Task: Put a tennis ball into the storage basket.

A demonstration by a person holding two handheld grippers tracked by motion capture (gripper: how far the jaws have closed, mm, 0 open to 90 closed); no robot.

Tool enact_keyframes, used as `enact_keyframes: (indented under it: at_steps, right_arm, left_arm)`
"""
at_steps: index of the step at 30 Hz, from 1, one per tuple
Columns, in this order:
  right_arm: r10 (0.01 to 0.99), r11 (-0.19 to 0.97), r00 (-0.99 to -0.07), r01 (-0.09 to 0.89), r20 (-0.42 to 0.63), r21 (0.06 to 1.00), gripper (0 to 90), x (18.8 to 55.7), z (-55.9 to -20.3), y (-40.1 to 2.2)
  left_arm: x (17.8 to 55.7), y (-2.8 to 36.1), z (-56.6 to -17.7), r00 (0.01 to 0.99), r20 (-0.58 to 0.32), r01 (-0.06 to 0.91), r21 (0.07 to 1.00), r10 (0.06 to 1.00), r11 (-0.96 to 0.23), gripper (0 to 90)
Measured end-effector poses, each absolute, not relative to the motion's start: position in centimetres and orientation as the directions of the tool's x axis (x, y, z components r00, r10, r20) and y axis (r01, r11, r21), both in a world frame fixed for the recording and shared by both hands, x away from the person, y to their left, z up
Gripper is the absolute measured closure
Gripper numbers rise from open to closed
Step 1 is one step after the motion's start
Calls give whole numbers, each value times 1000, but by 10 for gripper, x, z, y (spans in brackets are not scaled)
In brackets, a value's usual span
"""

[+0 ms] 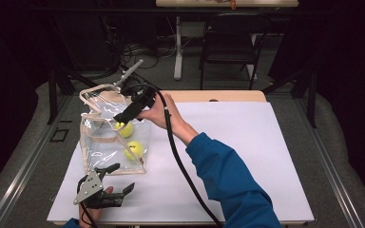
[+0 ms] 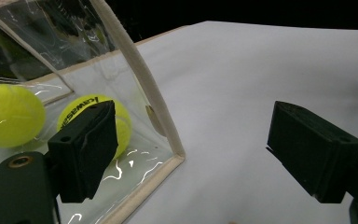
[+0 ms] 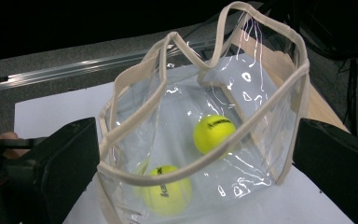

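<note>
A clear plastic bag with beige trim stands upright at the left of the white sheet. Two yellow tennis balls lie inside it. A hand in a blue sleeve holds my right gripper just above the bag's open mouth. In the right gripper view its jaws stand wide apart, open, on either side of the bag, with both balls below. My left gripper rests open near the bag's front bottom corner. One of its jaws overlaps a ball seen through the bag wall.
The white sheet covers a wooden table and stretches bare to the right. The right gripper's black cable runs across it towards the near edge. A black folding chair and a table leg stand beyond the far edge.
</note>
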State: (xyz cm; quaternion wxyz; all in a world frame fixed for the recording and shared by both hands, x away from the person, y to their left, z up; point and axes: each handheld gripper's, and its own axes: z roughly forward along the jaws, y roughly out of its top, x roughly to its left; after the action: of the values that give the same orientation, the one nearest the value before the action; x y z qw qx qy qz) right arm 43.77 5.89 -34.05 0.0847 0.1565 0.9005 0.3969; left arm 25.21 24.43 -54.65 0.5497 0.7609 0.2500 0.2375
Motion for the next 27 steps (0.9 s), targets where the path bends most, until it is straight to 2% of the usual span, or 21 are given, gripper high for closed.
enact_keyframes:
  at_steps: [10, 27]
  right_arm:
    - [351, 628, -937, 239, 6, 741, 0, 439, -352, 32]
    - [370, 646, -929, 262, 7, 717, 0, 432, -373, -4]
  left_arm:
    - [253, 244, -547, 764, 85, 120, 955, 640, -270, 159]
    - [253, 244, -547, 766, 86, 122, 954, 637, -274, 159]
